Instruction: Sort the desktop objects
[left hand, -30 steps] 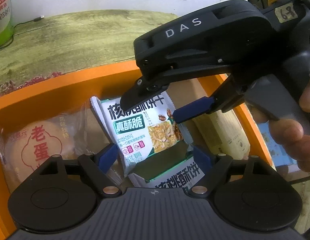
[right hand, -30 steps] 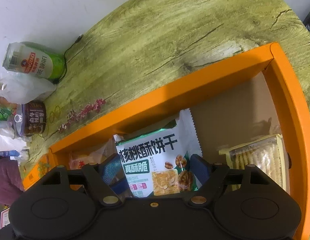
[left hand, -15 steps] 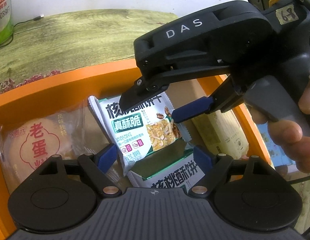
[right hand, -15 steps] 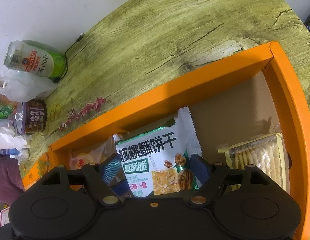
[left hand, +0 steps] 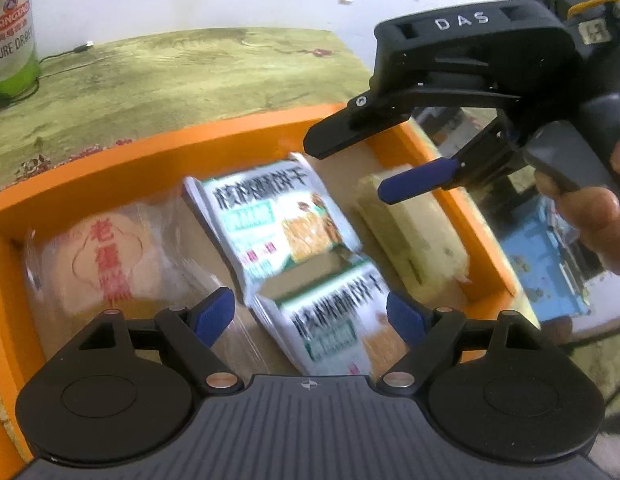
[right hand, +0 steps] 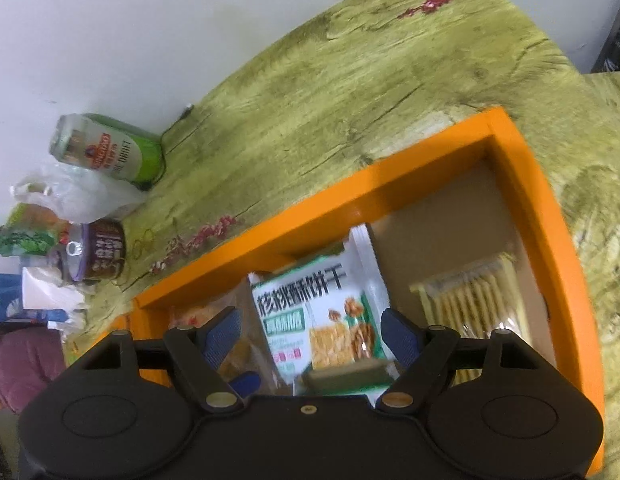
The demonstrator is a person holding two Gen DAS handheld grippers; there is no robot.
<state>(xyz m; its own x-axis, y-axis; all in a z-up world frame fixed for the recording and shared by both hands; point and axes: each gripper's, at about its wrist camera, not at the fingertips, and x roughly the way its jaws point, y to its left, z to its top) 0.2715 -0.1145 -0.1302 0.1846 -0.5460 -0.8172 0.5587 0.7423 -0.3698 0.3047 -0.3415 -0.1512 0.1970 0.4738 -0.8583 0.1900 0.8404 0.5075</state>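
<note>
An orange box (left hand: 189,148) on the green wood-grain table holds a round cake packet (left hand: 101,256), two white-and-green walnut biscuit packets, one farther (left hand: 269,220) and one nearer (left hand: 334,320), and a cracker pack (left hand: 410,236). My left gripper (left hand: 307,316) hangs open above the nearer packet, gripping nothing. My right gripper (left hand: 346,170) hovers open above the box's far right corner, held by a hand (left hand: 590,216). In the right wrist view the right gripper (right hand: 310,332) is open over a biscuit packet (right hand: 322,304) without touching it, beside the crackers (right hand: 482,300).
A green beer can (right hand: 105,148) stands at the table's back by the wall, with a white plastic bag (right hand: 69,196) and a brown tin (right hand: 101,248) beside it. A thin cable runs near the can. Something blue (left hand: 542,256) lies outside the box's right wall.
The right gripper has lifted up and to the right, off the farther biscuit packet, which stays in the box. The left gripper has pulled back and up, so more of the box shows.
</note>
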